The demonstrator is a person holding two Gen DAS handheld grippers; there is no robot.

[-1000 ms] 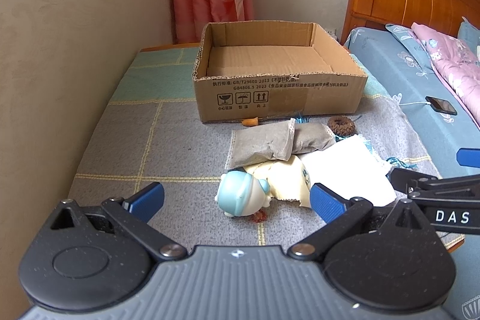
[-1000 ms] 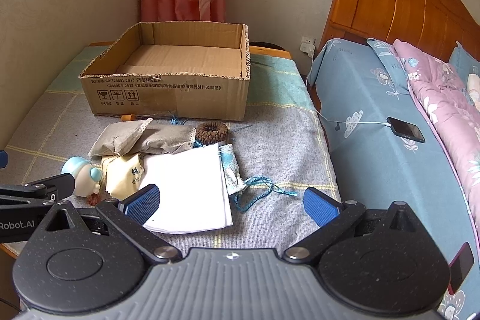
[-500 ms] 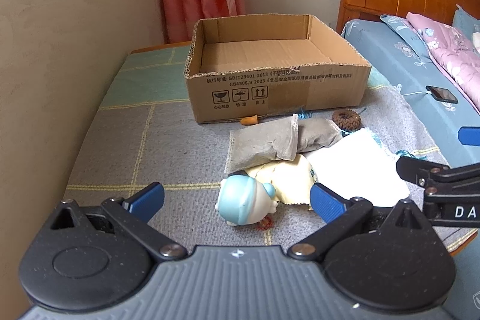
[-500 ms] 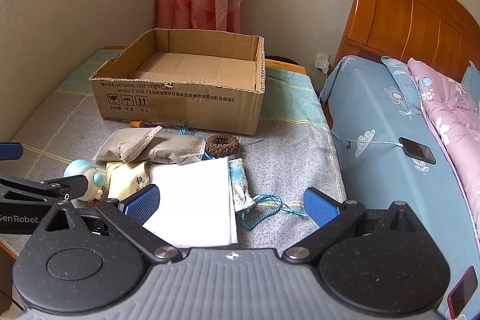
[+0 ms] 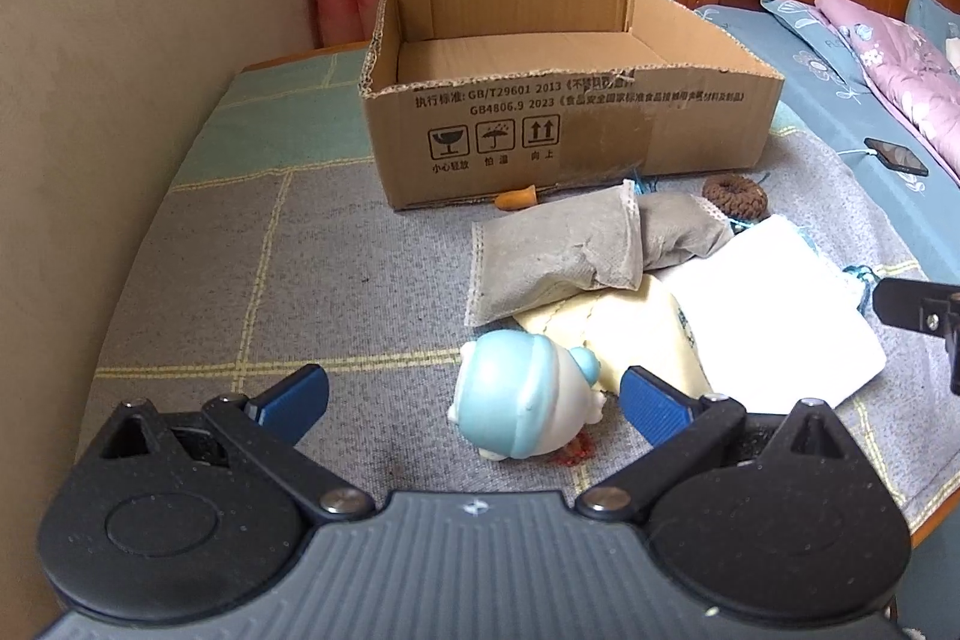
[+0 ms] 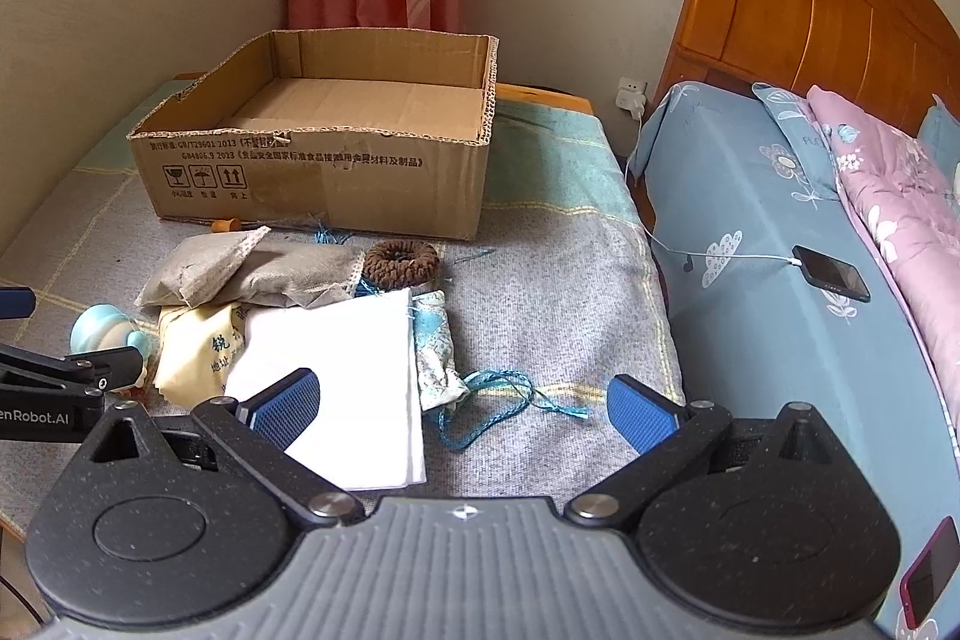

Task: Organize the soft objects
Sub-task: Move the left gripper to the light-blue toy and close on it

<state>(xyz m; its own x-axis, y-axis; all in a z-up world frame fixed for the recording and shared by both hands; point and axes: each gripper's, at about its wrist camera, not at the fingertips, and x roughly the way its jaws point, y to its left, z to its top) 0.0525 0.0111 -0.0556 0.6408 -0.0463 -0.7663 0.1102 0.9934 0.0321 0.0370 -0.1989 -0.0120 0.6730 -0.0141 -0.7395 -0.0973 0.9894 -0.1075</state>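
An open cardboard box (image 5: 564, 118) (image 6: 312, 160) stands empty at the back of the cloth-covered table. In front of it lie two grey pouches (image 5: 552, 256) (image 6: 240, 274), a yellow cloth (image 5: 624, 334) (image 6: 198, 352), a white folded cloth (image 5: 768, 316) (image 6: 342, 376), a brown knitted ring (image 5: 735, 196) (image 6: 402, 263), a patterned blue sachet with cord (image 6: 435, 352) and a light blue toy figure (image 5: 522, 412) (image 6: 105, 331). My left gripper (image 5: 474, 397) is open, with the toy between its fingers. My right gripper (image 6: 462, 406) is open over the white cloth's edge and the sachet.
A small orange piece (image 5: 516, 199) lies at the box's front. A wall runs along the left. A bed with blue sheet (image 6: 780, 244), a pink quilt (image 6: 900, 208) and a phone on a cable (image 6: 831, 273) is to the right. The table edge is near at right.
Both grippers have moved forward and lower toward the pile. The toy now sits between the left gripper's fingers. Both stay open.
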